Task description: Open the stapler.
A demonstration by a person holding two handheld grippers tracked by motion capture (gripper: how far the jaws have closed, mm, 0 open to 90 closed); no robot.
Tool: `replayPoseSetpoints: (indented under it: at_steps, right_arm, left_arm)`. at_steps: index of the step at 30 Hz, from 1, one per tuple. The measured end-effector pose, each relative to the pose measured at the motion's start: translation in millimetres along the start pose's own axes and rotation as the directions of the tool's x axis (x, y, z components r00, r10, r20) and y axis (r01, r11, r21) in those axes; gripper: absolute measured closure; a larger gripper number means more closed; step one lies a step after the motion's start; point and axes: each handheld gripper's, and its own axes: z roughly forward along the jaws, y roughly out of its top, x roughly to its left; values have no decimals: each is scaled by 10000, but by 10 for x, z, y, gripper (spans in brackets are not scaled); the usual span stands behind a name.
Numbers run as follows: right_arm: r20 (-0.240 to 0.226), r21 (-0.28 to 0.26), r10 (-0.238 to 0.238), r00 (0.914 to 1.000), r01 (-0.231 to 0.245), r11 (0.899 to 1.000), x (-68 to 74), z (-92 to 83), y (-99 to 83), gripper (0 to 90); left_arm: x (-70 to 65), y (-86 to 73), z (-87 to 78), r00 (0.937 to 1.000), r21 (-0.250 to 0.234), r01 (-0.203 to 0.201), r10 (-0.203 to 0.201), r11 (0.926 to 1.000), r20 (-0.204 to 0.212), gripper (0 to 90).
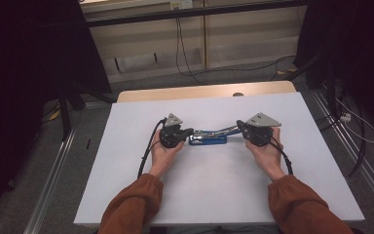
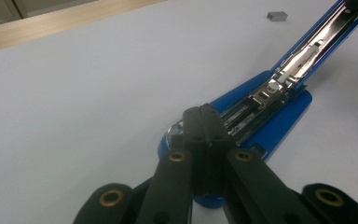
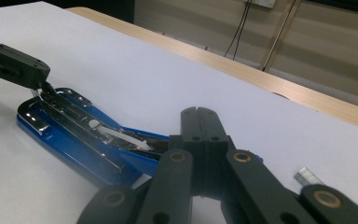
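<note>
White sheeting covers the table (image 1: 126, 195), with a strip of bare wood along its far edge and dark floor, cables and stands beyond. A blue stapler (image 1: 207, 140) lies near the middle of the surface, a little toward the far edge, swung open so its chrome staple channel (image 2: 303, 56) faces up. The left gripper (image 1: 189, 131) meets the stapler's left end; its jaws are pressed together with no gap, their tips over the stapler's rounded end (image 2: 168, 140), and whether they pinch anything there cannot be told. The right gripper (image 1: 240, 126) sits at the raised arm's end, jaws likewise closed tight together. A small strip of staples (image 3: 307, 177) lies on the sheet just beside the right gripper.
</note>
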Motion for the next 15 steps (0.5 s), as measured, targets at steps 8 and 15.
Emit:
replayPoseSetpoints:
  at_steps: [8,15]
  right_arm:
    - [-69,82,36,10000,-35,10000,-35,-8,-25,900]
    - [-120,319,86,9999,-82,9995,-62,19,-64,900]
  left_arm:
    - [7,5,0,10000,34,-26,26,10000,53,900]
    - [8,5,0,10000,31,-23,23,10000,56,900]
